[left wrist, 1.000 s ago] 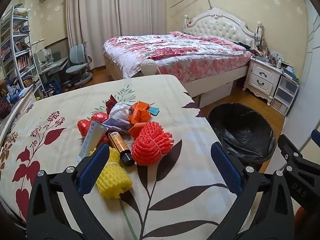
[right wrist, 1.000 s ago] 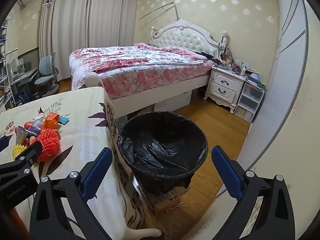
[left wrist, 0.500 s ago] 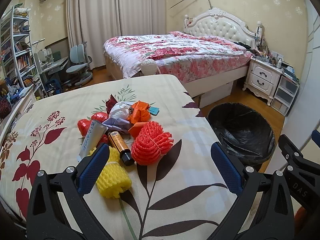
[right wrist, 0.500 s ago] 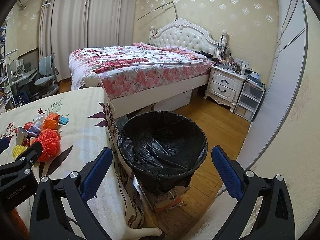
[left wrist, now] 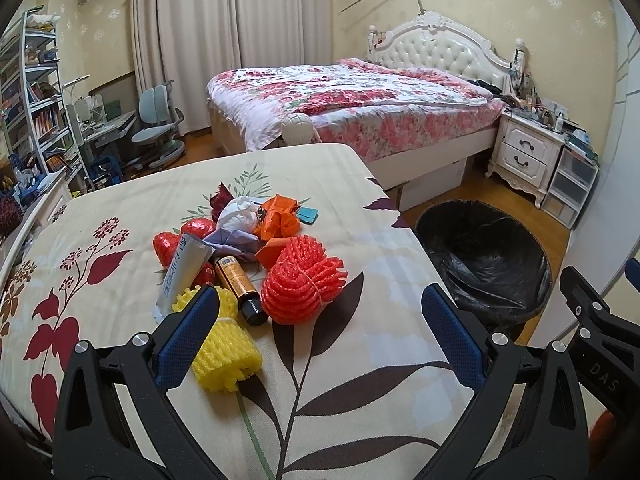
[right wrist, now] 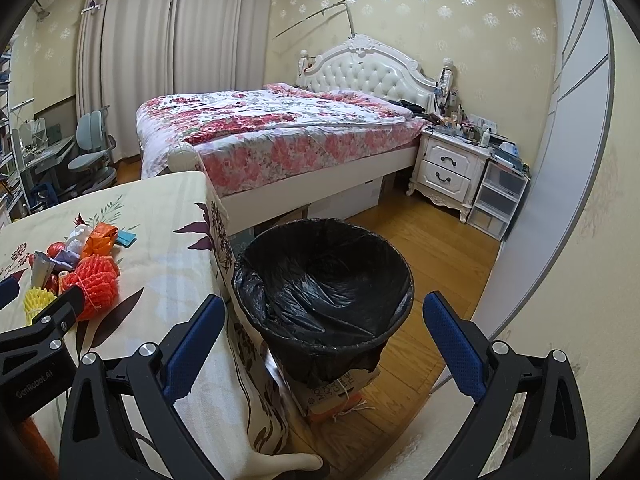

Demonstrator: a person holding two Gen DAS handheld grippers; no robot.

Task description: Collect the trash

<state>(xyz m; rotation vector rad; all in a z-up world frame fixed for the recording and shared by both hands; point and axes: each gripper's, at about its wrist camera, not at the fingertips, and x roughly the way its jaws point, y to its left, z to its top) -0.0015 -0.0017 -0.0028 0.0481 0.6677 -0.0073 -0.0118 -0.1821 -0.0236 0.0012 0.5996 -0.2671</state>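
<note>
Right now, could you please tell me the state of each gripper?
Left gripper: open, holding nothing, above the table.
Right gripper: open, holding nothing, facing the bin.

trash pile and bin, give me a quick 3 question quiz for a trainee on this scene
1. True or false: the bin already holds some of the trash.
2. Which item lies nearest the left gripper? A) yellow foam net B) orange wrapper C) teal card
3. Fill in: the brown bottle lies between the tube and the ____ foam net.

Key:
1. False. Only the black liner shows inside, and both grippers, the right gripper included, are open and empty.
2. A
3. red
</note>
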